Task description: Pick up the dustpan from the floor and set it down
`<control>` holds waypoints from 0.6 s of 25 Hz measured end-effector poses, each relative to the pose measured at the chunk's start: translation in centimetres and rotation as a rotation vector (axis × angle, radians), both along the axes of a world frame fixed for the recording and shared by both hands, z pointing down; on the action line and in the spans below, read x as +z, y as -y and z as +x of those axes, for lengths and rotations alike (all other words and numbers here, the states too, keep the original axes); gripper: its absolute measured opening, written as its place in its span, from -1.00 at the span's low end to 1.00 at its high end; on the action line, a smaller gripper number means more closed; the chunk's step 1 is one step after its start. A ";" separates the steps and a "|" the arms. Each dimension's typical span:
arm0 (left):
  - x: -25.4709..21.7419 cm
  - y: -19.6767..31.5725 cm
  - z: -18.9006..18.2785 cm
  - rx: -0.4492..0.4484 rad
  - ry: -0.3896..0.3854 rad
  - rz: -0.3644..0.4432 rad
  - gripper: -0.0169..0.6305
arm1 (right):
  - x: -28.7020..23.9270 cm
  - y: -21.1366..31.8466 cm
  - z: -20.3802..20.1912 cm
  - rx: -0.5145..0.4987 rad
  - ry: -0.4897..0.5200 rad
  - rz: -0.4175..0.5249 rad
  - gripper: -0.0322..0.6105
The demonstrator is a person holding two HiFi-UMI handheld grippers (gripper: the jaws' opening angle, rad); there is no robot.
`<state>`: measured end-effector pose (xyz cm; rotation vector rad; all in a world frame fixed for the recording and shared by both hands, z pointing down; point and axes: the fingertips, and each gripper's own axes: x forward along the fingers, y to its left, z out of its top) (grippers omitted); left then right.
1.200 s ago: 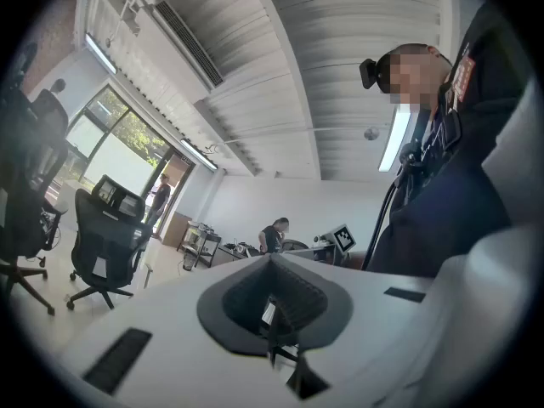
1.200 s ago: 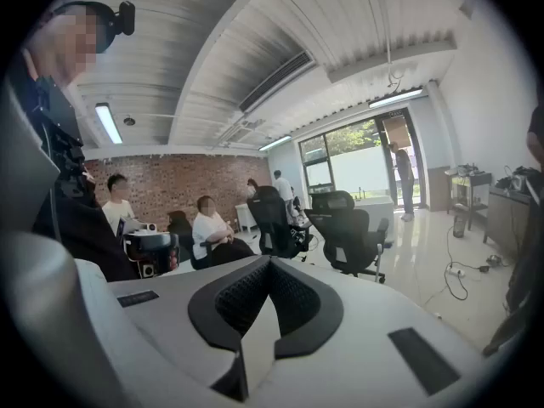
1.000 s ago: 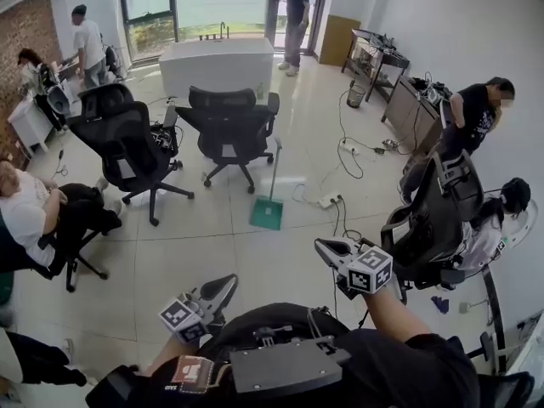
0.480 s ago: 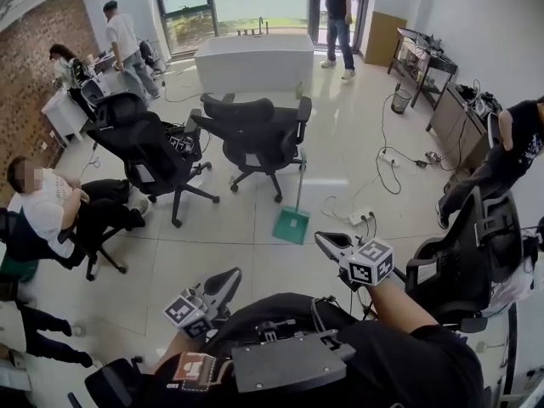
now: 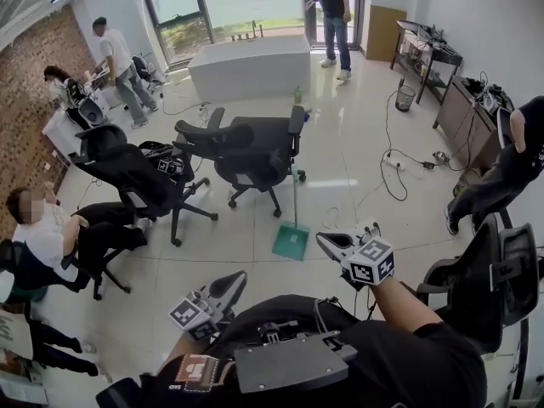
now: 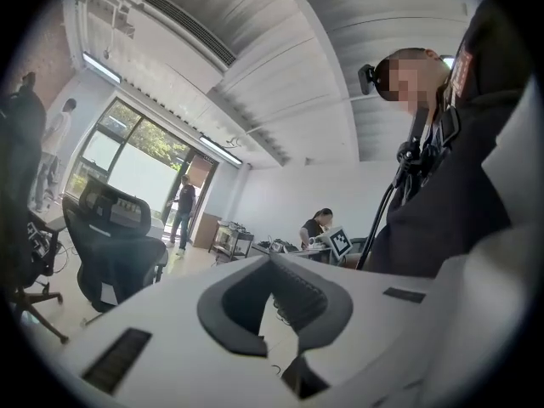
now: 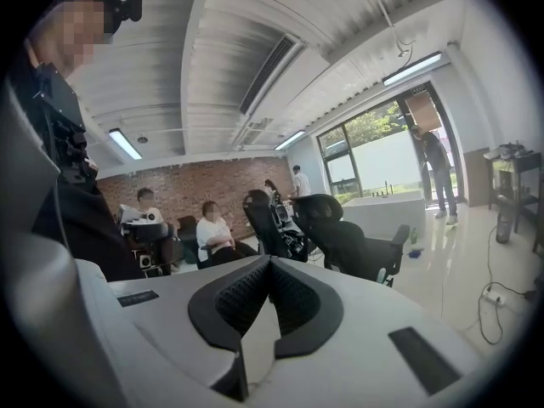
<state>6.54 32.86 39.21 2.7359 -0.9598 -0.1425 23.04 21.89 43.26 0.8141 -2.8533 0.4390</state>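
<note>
I walk up to the green dustpan (image 5: 291,241), and it is nearer to me now than a moment ago.

It stands on the shiny floor (image 5: 357,168) with its long handle (image 5: 295,195) pointing up, close to the black chair (image 5: 255,155) and just ahead of my right gripper (image 5: 323,241). My right gripper is closed with nothing in it. My left gripper (image 5: 239,275) is closed and has nothing in it too. Both are out in front of me, not yet touching the dustpan. I think I must get a bit closer, open one gripper, and grab the handle before I can lift it.
</note>
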 end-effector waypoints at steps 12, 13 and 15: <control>2.7 32.7 -12.6 0.264 -0.041 -0.010 -0.92 | 2.0 28.2 -11.3 0.212 -0.111 -0.032 -0.84; 3.0 34.8 -13.6 0.298 -0.038 -0.013 -0.92 | 2.2 30.1 -12.3 0.242 -0.114 -0.037 -0.84; 3.6 38.4 -15.0 0.354 -0.046 -0.024 -0.92 | 2.7 33.3 -14.2 0.287 -0.104 -0.054 -0.84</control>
